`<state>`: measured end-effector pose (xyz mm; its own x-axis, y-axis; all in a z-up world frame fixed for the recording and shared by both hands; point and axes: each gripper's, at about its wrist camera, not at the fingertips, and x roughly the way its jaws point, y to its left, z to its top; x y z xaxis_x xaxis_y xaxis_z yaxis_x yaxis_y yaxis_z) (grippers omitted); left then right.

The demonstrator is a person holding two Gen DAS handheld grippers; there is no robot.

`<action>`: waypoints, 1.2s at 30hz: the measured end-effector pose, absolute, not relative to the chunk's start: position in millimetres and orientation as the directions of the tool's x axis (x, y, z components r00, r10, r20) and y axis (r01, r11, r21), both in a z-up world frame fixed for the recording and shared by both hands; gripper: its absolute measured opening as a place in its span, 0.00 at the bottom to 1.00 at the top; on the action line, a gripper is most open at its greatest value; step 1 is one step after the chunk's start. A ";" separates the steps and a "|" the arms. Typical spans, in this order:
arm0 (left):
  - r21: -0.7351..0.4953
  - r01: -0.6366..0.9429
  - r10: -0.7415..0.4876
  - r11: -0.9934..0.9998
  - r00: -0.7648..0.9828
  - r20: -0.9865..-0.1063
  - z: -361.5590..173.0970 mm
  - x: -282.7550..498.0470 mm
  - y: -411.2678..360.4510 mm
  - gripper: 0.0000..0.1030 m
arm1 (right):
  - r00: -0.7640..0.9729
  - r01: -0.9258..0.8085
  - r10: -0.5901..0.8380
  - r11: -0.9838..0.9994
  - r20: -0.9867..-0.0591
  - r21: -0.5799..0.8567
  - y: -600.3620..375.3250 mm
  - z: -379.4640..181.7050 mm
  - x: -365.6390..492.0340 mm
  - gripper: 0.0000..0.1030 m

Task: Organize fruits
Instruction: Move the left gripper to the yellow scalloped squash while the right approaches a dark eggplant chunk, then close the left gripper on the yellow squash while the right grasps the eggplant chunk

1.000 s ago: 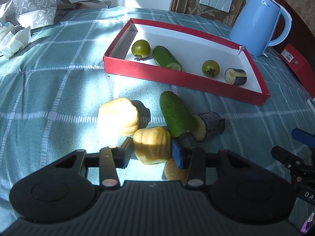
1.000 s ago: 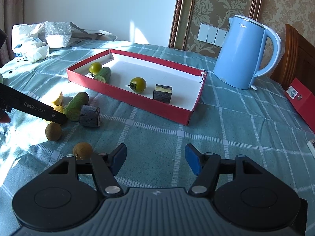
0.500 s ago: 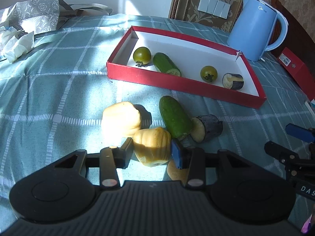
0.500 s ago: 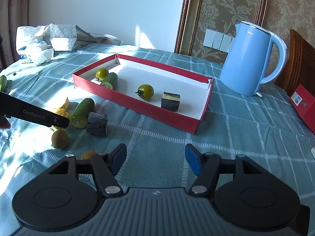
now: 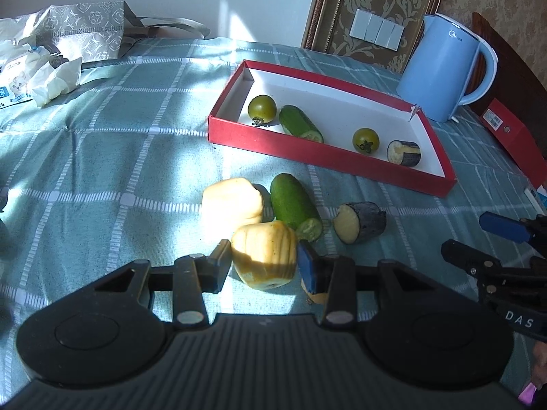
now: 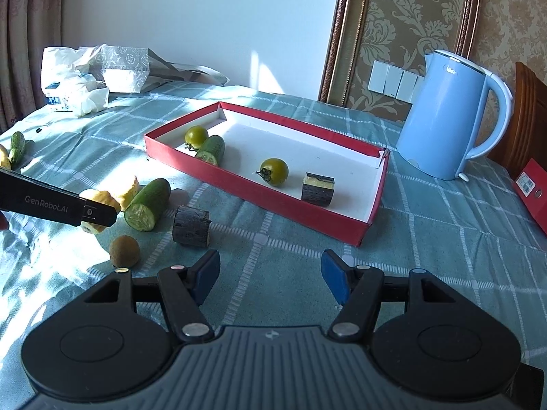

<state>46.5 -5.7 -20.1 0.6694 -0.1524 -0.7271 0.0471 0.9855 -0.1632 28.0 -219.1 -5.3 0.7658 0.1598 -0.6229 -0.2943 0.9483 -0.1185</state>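
Note:
My left gripper (image 5: pixel 263 263) is shut on a ridged yellow chunk (image 5: pixel 265 254), held low over the cloth; from the right wrist view the same gripper (image 6: pixel 97 213) and chunk (image 6: pixel 99 196) sit at the left. Just beyond it lie a second yellow chunk (image 5: pixel 232 201), a cut cucumber (image 5: pixel 294 201) and an eggplant piece (image 5: pixel 360 222). A brown fruit (image 6: pixel 124 251) lies near them, mostly hidden under my left fingers. The red tray (image 5: pixel 307 152) holds two green tomatoes, a cucumber piece and an eggplant piece. My right gripper (image 6: pixel 270 273) is open and holds nothing, short of the tray's near corner.
A blue kettle (image 6: pixel 444 119) stands behind the tray's right end. A red box (image 5: pixel 512 133) lies at the far right edge. Bags and tissues (image 5: pixel 68 34) are piled at the back left. A small cucumber (image 6: pixel 15 145) lies far left.
My left gripper has drawn back and risen a little with the yellow chunk still in it, away from the cucumber. The right gripper has hardly moved.

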 end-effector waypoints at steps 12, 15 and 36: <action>-0.118 -0.031 -0.065 0.992 0.687 -0.723 -11.1 19.4 15.8 0.37 | 0.747 -0.374 0.239 0.923 -0.621 -0.094 -184.9 -8.4 46.7 0.60; -0.115 -0.046 -0.051 0.992 0.689 -0.723 -9.4 13.8 19.5 0.37 | 0.730 -0.374 0.246 0.925 -0.638 -0.071 -180.4 -12.3 53.6 0.58; -0.111 -0.101 -0.011 0.989 0.688 -0.726 -4.6 -1.8 30.6 0.37 | 0.683 -0.390 0.251 0.919 -0.686 -0.052 -155.6 -31.4 79.3 0.32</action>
